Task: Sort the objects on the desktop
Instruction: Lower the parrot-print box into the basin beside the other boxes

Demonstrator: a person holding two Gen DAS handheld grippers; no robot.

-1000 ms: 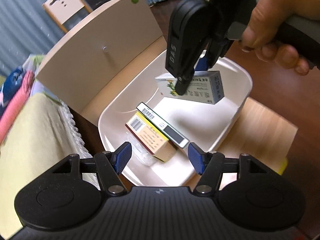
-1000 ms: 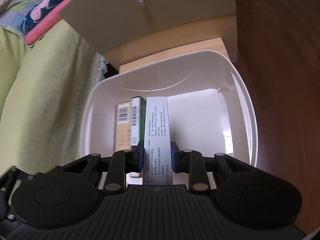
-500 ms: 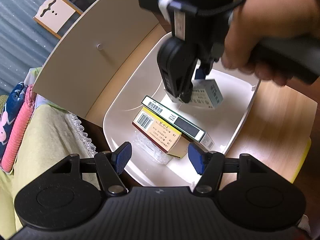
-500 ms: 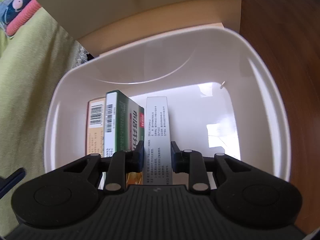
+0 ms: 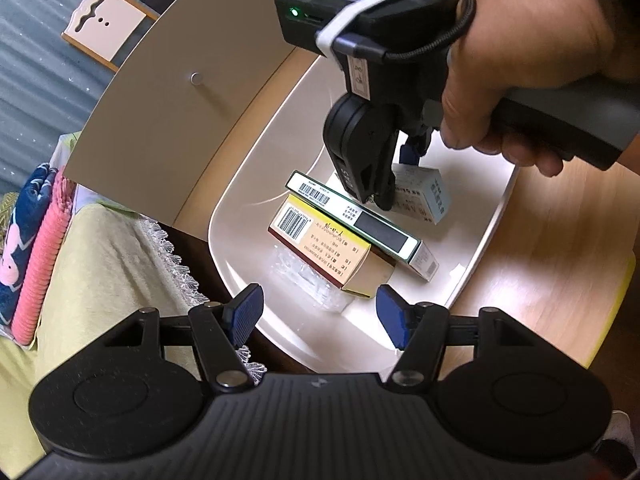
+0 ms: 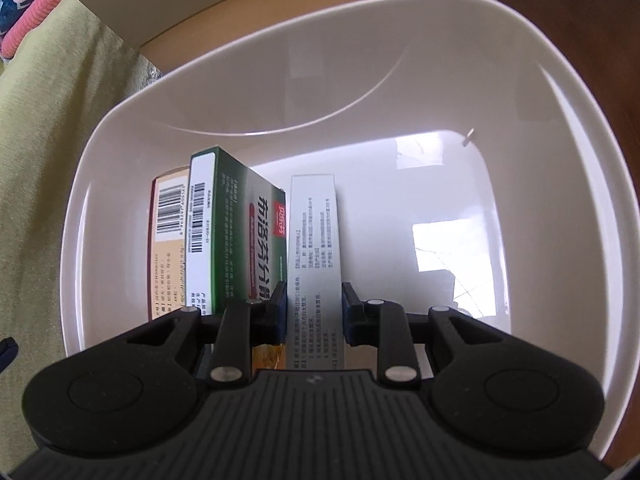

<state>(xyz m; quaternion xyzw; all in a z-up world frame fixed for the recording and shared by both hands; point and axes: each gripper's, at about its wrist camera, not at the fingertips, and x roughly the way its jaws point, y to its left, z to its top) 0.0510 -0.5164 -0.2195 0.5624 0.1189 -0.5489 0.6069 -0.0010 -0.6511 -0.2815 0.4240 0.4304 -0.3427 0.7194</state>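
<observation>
The white box (image 6: 316, 256) is now low inside the bin (image 6: 560, 128), just right of the green box (image 6: 244, 232), lower than a second ago. The right gripper (image 6: 314, 316) stays clamped on it, so release seems next. The left gripper (image 5: 320, 316) waits near, fingers apart.

a light wooden tabletop (image 5: 560, 248) with a yellow edge stands over a dark reddish-brown wooden floor (image 6: 580, 4). beside it a beige curved panel (image 5: 168, 92) carries a small round metal stud (image 5: 196, 77). a yellow-green bedspread (image 5: 80, 280) with a white lace fringe (image 5: 176, 256) lies to the left, with folded pink and blue patterned cloth (image 5: 32, 232) on it. behind hangs a grey-blue pleated curtain (image 5: 28, 40), with a white chair back framed in wood (image 5: 106, 26) before it. bright light falls in patches.
</observation>
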